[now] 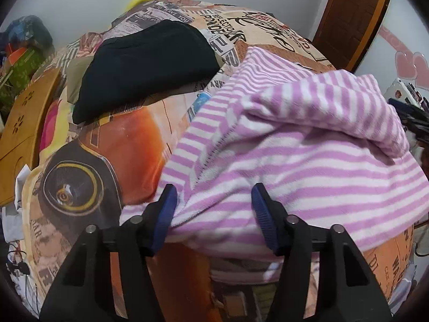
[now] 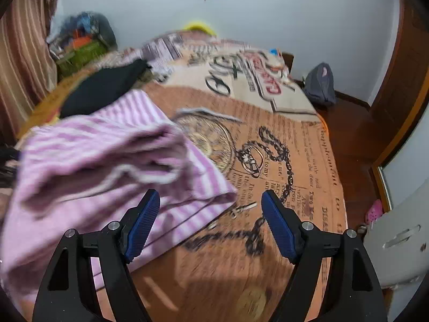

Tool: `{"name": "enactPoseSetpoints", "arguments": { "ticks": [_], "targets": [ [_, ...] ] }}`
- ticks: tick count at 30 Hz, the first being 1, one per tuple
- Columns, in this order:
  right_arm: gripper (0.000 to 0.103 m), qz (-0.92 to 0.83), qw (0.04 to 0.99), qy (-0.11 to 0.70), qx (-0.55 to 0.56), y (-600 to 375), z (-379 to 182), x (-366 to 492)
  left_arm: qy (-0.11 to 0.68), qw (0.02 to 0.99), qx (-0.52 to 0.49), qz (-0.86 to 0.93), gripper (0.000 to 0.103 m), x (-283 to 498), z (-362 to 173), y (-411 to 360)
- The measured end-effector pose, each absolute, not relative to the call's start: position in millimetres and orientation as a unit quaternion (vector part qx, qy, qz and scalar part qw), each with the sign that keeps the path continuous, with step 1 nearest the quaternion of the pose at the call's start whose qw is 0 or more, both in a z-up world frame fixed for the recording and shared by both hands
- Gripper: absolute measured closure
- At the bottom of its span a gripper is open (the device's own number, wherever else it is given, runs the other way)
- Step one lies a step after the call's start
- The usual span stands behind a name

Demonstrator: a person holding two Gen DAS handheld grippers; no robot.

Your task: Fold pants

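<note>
Our left gripper [image 1: 214,209] is spread wide around the striped pants [image 1: 295,166], gripping nothing. Our right gripper [image 2: 210,214] gapes empty beside their edge on the bed [image 2: 295,161], likely releasing a fold.

Motion blur smears the pants [image 2: 102,161] in the right wrist view; the picture's left edge crops them.

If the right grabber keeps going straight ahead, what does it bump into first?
Probably the printed bedspread: the open right gripper points past the striped pants' corner. Blur makes depth uncertain.
</note>
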State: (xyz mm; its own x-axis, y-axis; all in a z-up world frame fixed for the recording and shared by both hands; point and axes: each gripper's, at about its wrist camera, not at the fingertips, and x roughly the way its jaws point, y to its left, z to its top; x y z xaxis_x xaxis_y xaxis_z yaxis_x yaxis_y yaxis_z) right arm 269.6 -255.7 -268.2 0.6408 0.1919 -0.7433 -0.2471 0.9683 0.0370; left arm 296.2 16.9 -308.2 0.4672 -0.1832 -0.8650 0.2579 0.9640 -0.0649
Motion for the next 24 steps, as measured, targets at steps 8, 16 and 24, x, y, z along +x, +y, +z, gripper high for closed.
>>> {"name": "enactPoseSetpoints", "arguments": {
  "ticks": [8,16,24],
  "targets": [
    [0.027,0.200,0.903,0.381,0.018,-214.8,-241.2,212.6,0.486,0.865,0.078,-0.100,0.055,272.1,-302.4,-7.5],
    [0.026,0.235,0.870,0.433,0.025,-180.4,-291.9,210.3,0.488,0.865,0.077,-0.093,0.056,260.5,-298.6,-11.1],
    [0.026,0.222,0.870,0.440,-0.029,-200.2,-296.4,217.6,0.499,0.857,0.065,-0.111,0.056,248.7,-285.9,-20.6]
  ]
}}
